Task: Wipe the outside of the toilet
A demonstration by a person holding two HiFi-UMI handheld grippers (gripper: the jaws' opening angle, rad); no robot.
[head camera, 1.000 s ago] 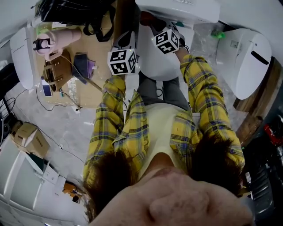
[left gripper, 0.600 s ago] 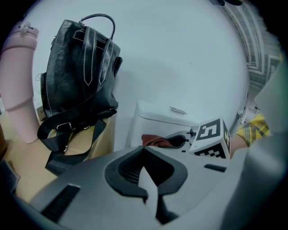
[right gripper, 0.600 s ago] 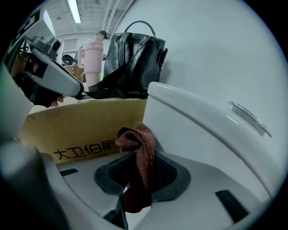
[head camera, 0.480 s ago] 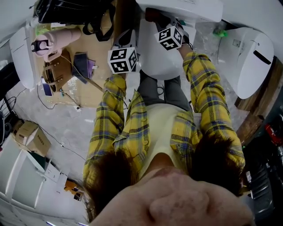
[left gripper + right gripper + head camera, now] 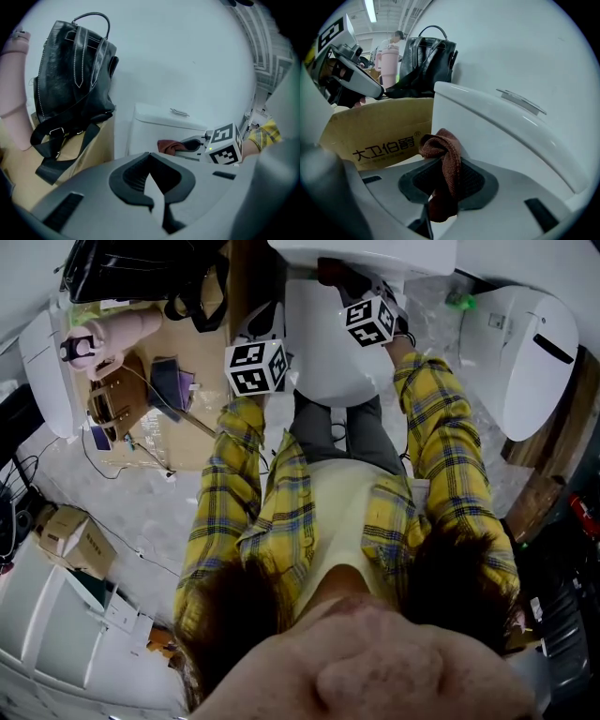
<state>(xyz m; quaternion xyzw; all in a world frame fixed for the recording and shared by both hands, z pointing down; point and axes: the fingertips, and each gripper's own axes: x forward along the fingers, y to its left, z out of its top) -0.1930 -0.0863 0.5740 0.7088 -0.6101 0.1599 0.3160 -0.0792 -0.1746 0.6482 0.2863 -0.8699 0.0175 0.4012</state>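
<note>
Two tongs on my feeds: right tongs [image 5: 444, 183] pinch a brown cloth [image 5: 446, 152] at the toilet [image 5: 501, 126] tank's front. Left tongs [image 5: 152, 180] are pressed together, near the bowl's left side.

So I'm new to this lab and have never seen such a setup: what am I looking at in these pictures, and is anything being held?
There is no robot here. A person in a yellow plaid shirt holds a hand-operated claw in each hand. The top-down picture comes from a camera on their head. The other two cameras ride on the claws and look along the jaws. The cubes with square markers are part of the claws. The right claw is shut on a brown cloth, close to the white toilet tank. The left claw is shut and empty. Beside the toilet are a cardboard box and a black bag.
</note>
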